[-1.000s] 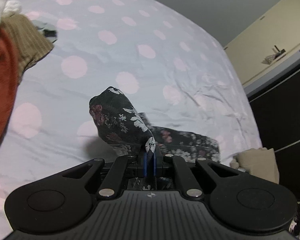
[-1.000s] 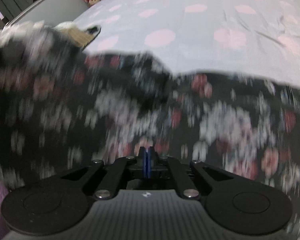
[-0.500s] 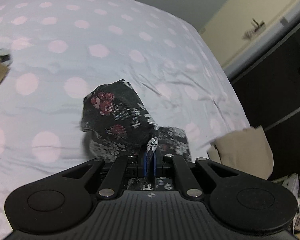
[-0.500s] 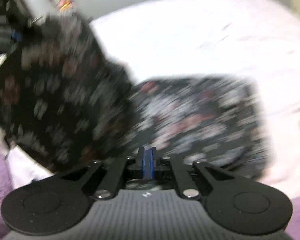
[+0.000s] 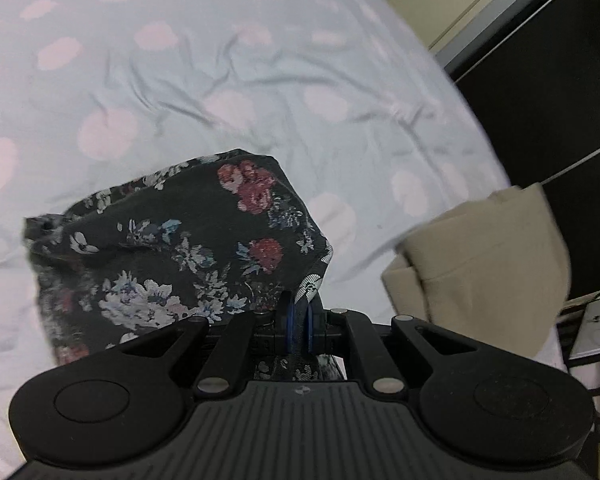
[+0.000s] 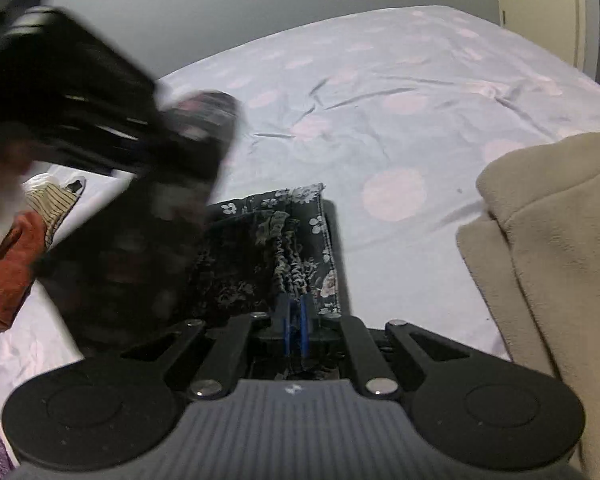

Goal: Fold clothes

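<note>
a bed [image 5: 260,60] with a pale sheet and pink dots carries all things. a folded beige garment [image 6: 548,240] lies at its right edge. the black floral garment [image 5: 172,248] is lifted over the near part of the bed, beside the beige one. the left gripper [image 5: 299,318] is closed tight on a corner of it; the right gripper [image 6: 294,320] is pinched narrow on its gathered elastic edge. a rust cloth [image 6: 12,264] lies at the left edge.

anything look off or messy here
Nothing damaged or spilled. The floral garment hangs bunched and uneven, pinched by both grippers, and the bedsheet is wrinkled.
</note>
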